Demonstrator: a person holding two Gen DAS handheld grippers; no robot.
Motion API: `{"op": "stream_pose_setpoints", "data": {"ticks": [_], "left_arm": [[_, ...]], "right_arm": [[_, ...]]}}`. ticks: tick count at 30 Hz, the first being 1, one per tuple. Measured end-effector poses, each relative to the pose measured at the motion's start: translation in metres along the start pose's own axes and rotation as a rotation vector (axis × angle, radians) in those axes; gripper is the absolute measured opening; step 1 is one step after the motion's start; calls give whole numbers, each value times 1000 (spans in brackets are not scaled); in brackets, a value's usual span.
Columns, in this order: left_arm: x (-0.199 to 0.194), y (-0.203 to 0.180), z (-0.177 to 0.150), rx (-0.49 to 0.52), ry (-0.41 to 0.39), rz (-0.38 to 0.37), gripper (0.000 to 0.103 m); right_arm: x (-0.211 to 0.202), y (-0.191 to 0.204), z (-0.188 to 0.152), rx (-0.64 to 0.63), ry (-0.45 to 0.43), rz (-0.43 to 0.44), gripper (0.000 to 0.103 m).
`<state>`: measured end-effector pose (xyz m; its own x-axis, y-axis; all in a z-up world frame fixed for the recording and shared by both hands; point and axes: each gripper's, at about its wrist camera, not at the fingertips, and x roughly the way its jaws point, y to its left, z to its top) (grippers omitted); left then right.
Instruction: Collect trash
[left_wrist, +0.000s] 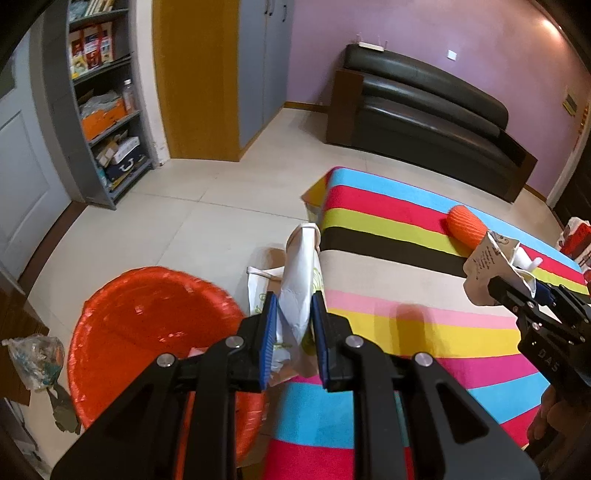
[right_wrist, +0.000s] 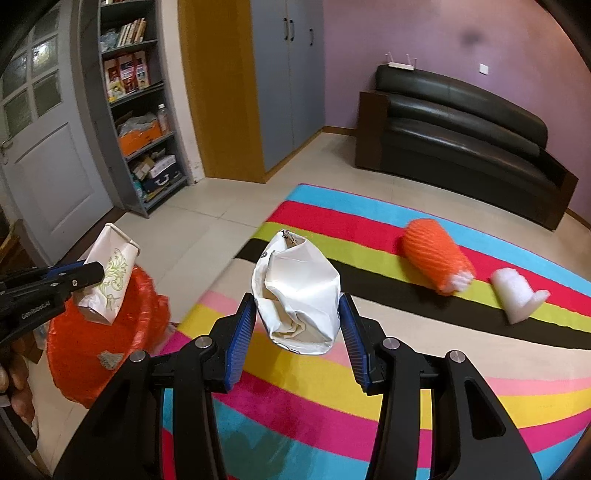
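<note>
At the far left of the left wrist view a clear plastic bag (left_wrist: 35, 360) of scraps lies on the floor (left_wrist: 177, 218) beside the red-lined bin (left_wrist: 147, 325). A gray shelf unit (left_wrist: 107, 110) full of boxes and packets stands against the wall behind. The left gripper (left_wrist: 293, 325) has its jaws closed on a flattened white paper bag with a green pattern (left_wrist: 301, 280), holding it upright just right of the bin's rim, at the edge of the striped rug (left_wrist: 406, 332). In the right wrist view the same paper bag (right_wrist: 109, 280) hangs over the bin (right_wrist: 96, 347).

Further right, the right gripper (right_wrist: 297, 325) has its jaws clamped on a crumpled white bag (right_wrist: 299, 291), held above the rug (right_wrist: 369, 387). Beyond it an orange foam net sleeve (right_wrist: 434, 258) lies on the rug's dark and yellow-green stripes, and just to its right a white foam sleeve (right_wrist: 515, 291) lies apart from it. A black sofa (right_wrist: 461, 125) stands along the purple wall at the back right.
</note>
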<state>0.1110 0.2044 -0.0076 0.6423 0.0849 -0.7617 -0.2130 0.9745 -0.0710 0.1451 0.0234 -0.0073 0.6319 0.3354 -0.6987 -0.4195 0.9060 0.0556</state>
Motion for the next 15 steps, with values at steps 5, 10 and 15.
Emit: {"op": "stream_pose_setpoints", "data": {"ticks": [5,10,15], "left_arm": [[-8,31,-10,-26,4,30,19],[-18,65,-26,-63,4,59,19],[-27,91,-41,-92,6,70,19]], "right_arm": [[-2,28,-7,2,-3,10,45],[-6,62,-19,4,-9,21,45],[-13,107,-32,-20,-37,39,45]]}}
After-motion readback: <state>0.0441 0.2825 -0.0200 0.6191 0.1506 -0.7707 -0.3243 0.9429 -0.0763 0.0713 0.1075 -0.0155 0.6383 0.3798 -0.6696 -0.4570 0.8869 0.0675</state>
